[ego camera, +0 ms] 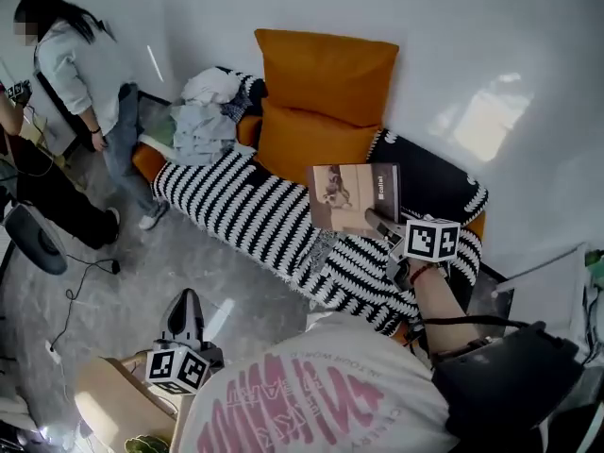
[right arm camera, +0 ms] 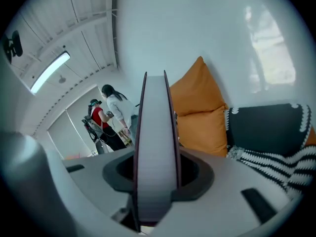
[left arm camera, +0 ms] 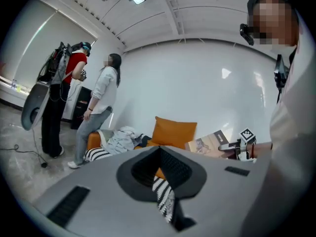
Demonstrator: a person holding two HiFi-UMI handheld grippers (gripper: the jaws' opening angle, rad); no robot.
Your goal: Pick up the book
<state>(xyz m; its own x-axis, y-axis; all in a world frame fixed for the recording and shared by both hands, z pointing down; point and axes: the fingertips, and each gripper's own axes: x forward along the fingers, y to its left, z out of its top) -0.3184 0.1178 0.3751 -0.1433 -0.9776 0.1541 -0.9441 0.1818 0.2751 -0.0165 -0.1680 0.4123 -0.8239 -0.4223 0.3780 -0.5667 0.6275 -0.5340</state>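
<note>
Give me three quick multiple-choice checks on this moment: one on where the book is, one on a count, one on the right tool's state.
1. Where is the book?
A. lying flat on the sofa
B. in the right tool, raised over the sofa
C. on top of the cushions

2. How many orange cushions lean at the wall?
A. one
B. two
C. four

3. The right tool is:
A. open and empty
B. shut on the book
C. out of view

Key: 1 B, the head view shows the cover held up at the tool's tip. 2 B, one cushion stands above the other. 3 B, the right gripper view shows the book's page edge clamped between the jaws.
</note>
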